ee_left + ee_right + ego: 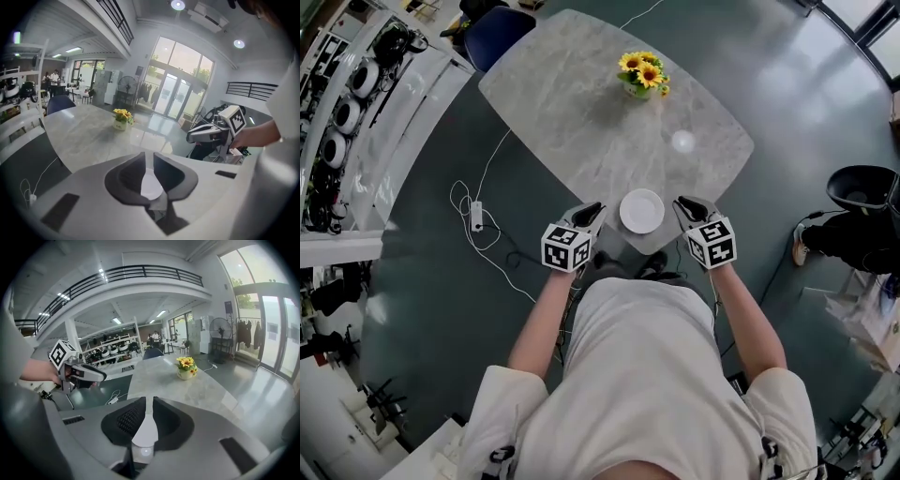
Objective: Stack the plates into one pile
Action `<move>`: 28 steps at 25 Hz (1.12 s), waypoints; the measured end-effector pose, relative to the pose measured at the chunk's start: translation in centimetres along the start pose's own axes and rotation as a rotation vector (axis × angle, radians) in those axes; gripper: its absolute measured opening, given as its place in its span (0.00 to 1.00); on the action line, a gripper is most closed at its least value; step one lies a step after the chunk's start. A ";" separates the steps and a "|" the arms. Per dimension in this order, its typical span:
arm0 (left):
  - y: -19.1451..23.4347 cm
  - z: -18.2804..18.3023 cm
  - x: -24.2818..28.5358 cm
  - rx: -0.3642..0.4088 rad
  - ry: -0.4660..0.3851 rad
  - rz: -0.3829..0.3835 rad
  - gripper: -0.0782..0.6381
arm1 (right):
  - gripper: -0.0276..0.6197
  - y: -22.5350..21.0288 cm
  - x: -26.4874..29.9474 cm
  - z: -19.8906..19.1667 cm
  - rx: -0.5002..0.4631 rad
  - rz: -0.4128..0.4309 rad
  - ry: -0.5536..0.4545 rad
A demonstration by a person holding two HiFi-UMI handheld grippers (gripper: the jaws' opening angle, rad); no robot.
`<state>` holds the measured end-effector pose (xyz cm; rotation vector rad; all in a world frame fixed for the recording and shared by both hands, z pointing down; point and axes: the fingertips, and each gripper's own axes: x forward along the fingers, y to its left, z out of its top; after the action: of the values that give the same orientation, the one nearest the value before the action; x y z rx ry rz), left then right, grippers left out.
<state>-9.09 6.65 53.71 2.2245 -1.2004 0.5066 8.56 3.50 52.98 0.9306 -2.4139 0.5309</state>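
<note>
A white plate pile [641,211] lies at the near edge of the grey marble table [572,103]; how many plates are in it I cannot tell. My left gripper [592,208] hangs just left of it and my right gripper [682,202] just right, both apart from it. In the left gripper view the left gripper [149,157] shows a slim gap between its jaws, with only the plate [150,185] seen below through it. The right gripper [149,401] looks the same, with the plate [144,434] beneath. Neither holds anything.
A small pot of yellow sunflowers [643,75] stands at the far side of the table. A blue chair [492,33] is at the far end. A cable with a power strip [476,216] lies on the floor to the left. A black chair [862,187] stands on the right.
</note>
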 end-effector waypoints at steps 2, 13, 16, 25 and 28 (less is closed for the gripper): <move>0.5 1.7 -1.2 0.013 -0.044 -0.004 0.18 | 0.14 0.4 -0.8 1.7 -0.015 -0.010 -0.028; 0.6 9.2 -8.2 0.091 -0.190 -0.075 0.12 | 0.13 3.7 -6.1 9.7 0.015 -0.122 -0.215; 0.7 10.1 -9.3 0.123 -0.204 -0.084 0.12 | 0.13 4.7 -7.2 10.8 0.006 -0.135 -0.246; 0.2 11.3 -10.0 0.134 -0.223 -0.126 0.12 | 0.11 4.5 -10.0 12.3 -0.033 -0.204 -0.307; 0.0 11.7 -9.6 0.136 -0.226 -0.133 0.12 | 0.11 4.1 -10.2 12.3 -0.026 -0.209 -0.308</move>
<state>-13.43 5.36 39.33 2.5125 -1.1472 0.2976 8.49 5.17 36.53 1.3181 -2.5392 0.2959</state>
